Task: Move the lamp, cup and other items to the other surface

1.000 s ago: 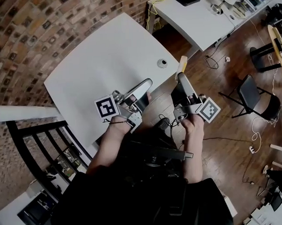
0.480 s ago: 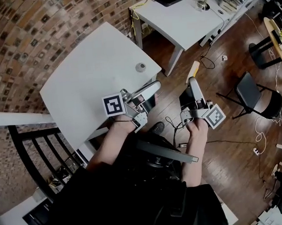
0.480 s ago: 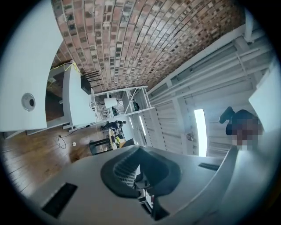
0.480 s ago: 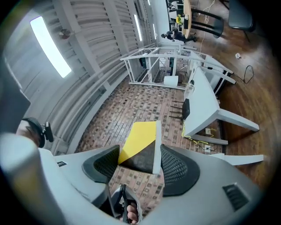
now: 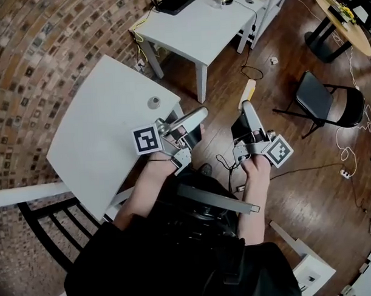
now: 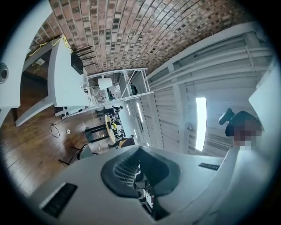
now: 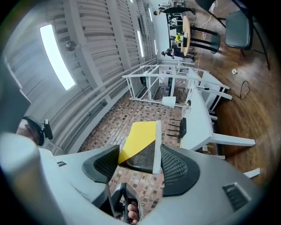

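My right gripper [image 5: 245, 106] is shut on a flat yellow pad [image 5: 248, 90] with a white edge, held over the wooden floor. In the right gripper view the yellow pad [image 7: 141, 145] stands between the two ribbed pads [image 7: 175, 169], its lower part dark. My left gripper [image 5: 198, 116] is shut with nothing in it, at the corner of the near white table [image 5: 94, 138]; its pads [image 6: 127, 169] meet. A small grey round thing [image 5: 153, 103] lies on that table. The far white table [image 5: 196, 31] carries a black flat item [image 5: 175, 1] and a white lamp [image 7: 168, 101].
A black folding chair [image 5: 320, 100] stands on the floor to the right, and a round wooden table [image 5: 342, 11] sits at the top right. Cables trail over the floor [image 5: 332, 169]. A black railing [image 5: 46, 237] is at the lower left, brick wall behind.
The whole view has swung: the near table slid left and the far white table came closer into the frame. Both grippers kept their pose, the right one still holding the yellow pad.
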Tool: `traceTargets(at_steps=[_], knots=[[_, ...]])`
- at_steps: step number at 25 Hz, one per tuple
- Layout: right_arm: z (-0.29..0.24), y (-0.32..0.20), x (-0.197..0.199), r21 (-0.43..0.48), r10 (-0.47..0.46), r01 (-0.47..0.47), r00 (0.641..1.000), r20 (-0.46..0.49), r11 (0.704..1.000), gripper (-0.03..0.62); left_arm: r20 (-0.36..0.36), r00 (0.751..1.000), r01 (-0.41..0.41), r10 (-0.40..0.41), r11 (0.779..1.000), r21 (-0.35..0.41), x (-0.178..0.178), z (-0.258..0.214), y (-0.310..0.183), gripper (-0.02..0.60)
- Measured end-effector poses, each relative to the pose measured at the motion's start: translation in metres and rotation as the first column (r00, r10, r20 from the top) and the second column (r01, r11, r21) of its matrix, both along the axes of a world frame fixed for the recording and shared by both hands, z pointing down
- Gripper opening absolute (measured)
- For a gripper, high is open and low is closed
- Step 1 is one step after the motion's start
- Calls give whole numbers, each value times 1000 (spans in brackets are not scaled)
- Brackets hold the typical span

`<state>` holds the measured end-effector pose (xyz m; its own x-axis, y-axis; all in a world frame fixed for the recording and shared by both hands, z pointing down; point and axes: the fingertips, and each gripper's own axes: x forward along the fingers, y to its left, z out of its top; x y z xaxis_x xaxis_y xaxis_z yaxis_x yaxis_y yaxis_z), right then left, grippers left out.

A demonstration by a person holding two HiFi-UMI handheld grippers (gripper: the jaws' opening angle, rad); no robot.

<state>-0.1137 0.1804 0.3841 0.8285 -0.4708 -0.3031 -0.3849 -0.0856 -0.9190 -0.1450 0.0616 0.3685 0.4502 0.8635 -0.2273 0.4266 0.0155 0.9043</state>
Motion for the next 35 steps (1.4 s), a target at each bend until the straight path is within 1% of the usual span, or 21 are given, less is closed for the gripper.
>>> traceTargets(at_steps=[4,8,10,13,19,25,27,30,33,35], knots=[[6,23,12,-17,33,-33,999,8,999,322,7,999,-51,51,999,-8,23,10,28,2],[10,44,39,-43,65,-64,998,18,997,322,4,995,-95,96,995,-40,58,14,54,2],[9,55,59,-56,83,-82,996,25,995,322,1,993,-116,117,991,-59,82,15,65,2],[7,68,94,-78,107,-104,994,35,992,322,15,990,-137,139,986,-92,122,15,78,2],[-1,81,175,-118,140,-132,988,58,984,322,38,985,-161,168,975,-154,211,16,93,2],[1,89,227,-174,182,-164,978,98,971,322,66,971,-212,230,955,-209,265,18,108,2],[3,85,243,-204,186,-160,976,116,966,322,73,969,-214,237,948,-237,284,19,107,2],[4,78,264,-250,183,-144,973,139,958,322,94,969,-196,230,939,-284,309,22,101,2],[5,75,280,-277,183,-137,972,147,951,322,101,971,-179,217,938,-297,329,27,96,2],[7,69,291,-275,173,-127,974,149,953,322,107,973,-166,206,940,-296,339,30,90,2]])
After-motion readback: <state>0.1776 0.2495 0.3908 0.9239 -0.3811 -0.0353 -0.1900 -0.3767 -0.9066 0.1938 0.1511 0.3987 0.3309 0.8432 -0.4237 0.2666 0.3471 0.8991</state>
